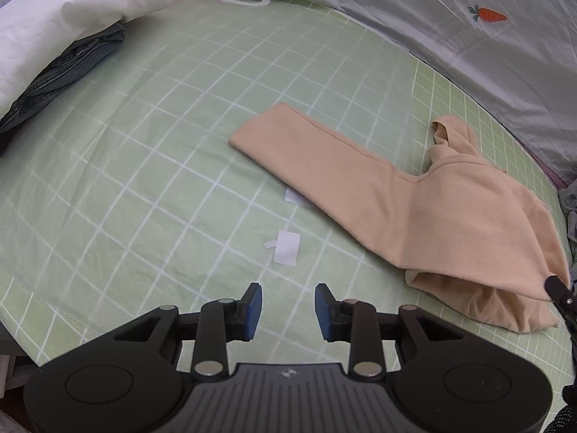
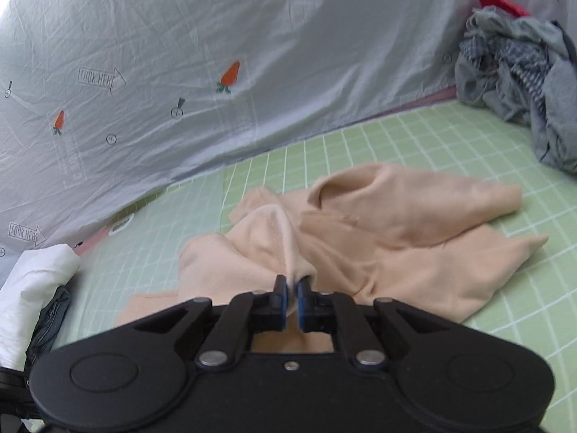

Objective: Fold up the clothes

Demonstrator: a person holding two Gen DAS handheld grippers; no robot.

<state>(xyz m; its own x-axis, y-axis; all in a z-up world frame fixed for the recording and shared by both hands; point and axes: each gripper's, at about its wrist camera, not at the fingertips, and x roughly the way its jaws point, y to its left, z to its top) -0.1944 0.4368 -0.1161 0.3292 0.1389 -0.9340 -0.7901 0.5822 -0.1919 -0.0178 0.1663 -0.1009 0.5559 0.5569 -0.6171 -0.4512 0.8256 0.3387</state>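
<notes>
two grippers worked: right gripper pinched the peach top to lift a fold, left gripper hovered part-open, empty.

Peach garment on green checked sheet

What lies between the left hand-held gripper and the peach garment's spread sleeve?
Nothing blocks it. Between the open left hand-held gripper and the peach garment there is only green checked sheet with flat white paper scraps.
</notes>
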